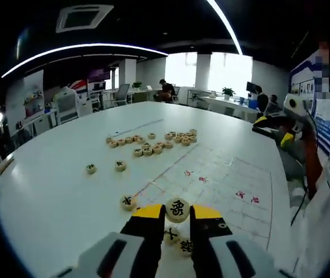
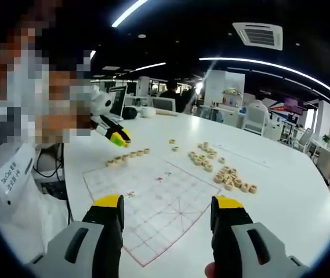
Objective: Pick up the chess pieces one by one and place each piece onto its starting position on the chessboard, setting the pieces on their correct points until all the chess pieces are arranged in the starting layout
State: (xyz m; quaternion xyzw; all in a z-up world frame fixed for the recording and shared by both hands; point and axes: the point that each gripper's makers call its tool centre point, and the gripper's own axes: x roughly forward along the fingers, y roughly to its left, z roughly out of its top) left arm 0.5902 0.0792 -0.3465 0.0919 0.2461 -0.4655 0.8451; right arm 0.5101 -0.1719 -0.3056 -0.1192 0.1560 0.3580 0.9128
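My left gripper (image 1: 177, 212) is shut on a round wooden chess piece (image 1: 177, 209) with a black character, held just above the near edge of the chessboard sheet (image 1: 222, 179). Two more pieces (image 1: 171, 234) lie below between its jaws, and another (image 1: 128, 202) sits to their left. Loose pieces (image 1: 153, 146) are clustered beyond the board's far edge. In the right gripper view, my right gripper (image 2: 169, 204) stands open over the board (image 2: 153, 202) with nothing between its fingers. A row of pieces (image 2: 127, 156) lines the far left edge, and loose piles (image 2: 228, 176) lie to the right.
The big white table (image 1: 54, 197) stretches left of the board, with two stray pieces (image 1: 91, 168) on it. A person in white (image 2: 20, 191) stands at the table's side. The other gripper (image 2: 117, 136) shows near the piece row. Desks and chairs fill the room behind.
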